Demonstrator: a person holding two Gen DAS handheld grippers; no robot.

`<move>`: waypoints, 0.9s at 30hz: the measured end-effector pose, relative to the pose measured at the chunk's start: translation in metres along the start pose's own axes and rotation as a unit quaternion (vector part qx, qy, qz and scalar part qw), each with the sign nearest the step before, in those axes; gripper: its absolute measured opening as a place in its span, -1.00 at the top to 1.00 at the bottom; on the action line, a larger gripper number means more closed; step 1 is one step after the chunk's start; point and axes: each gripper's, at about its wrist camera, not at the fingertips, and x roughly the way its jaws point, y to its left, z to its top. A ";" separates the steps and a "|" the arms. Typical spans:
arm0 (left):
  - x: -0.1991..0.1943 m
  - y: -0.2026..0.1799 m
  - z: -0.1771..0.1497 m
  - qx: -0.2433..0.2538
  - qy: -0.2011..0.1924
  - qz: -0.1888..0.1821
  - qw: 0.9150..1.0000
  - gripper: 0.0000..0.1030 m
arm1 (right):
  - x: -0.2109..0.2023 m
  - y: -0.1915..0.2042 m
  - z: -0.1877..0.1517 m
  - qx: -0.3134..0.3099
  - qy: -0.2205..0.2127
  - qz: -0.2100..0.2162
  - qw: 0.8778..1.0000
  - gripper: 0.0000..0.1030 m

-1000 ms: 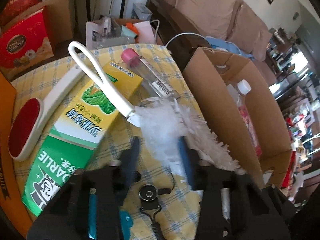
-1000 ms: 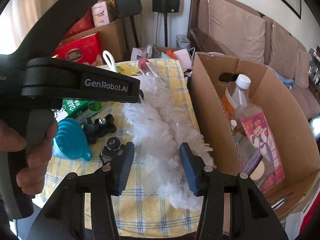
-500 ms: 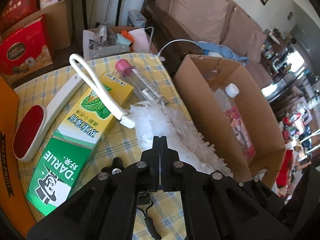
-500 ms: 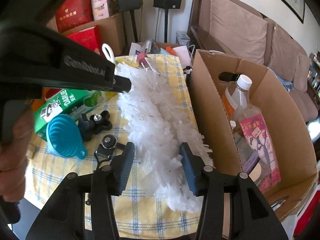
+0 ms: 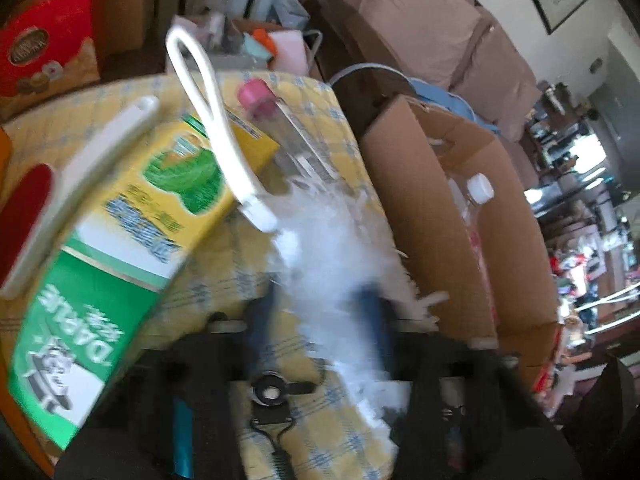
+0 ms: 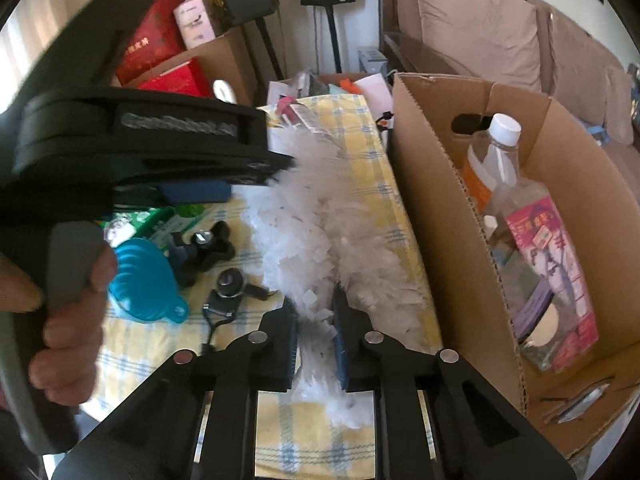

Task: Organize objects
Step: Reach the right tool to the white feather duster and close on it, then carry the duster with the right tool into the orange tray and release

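Observation:
A white feather duster (image 6: 320,232) lies on the yellow checked tablecloth (image 6: 376,168) beside the cardboard box (image 6: 432,200). My right gripper (image 6: 314,320) is shut on the duster's fluffy tail end. In the blurred left wrist view the duster (image 5: 328,248) has a white loop handle (image 5: 208,108), and my left gripper (image 5: 320,320) stands open with its jaws on either side of the fluff. The left gripper body (image 6: 140,152) also shows in the right wrist view, over the duster's handle end.
The box holds a clear bottle (image 6: 504,168) and a pink packet (image 6: 552,264). On the table lie a green Darlie box (image 5: 120,248), a lint brush (image 5: 52,192), a pink-capped tube (image 5: 280,120), a blue funnel (image 6: 148,276) and black camera mounts (image 6: 212,248). A sofa stands behind.
My right gripper has closed from open onto the duster's tail. My left gripper, shut half a second ago, has opened around the fluff and is moving, blurring its view.

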 end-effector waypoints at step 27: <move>-0.181 0.034 -0.023 -0.015 -0.131 -0.007 0.991 0.96 | -0.091 0.112 0.026 -0.092 -0.056 0.074 0.991 0.87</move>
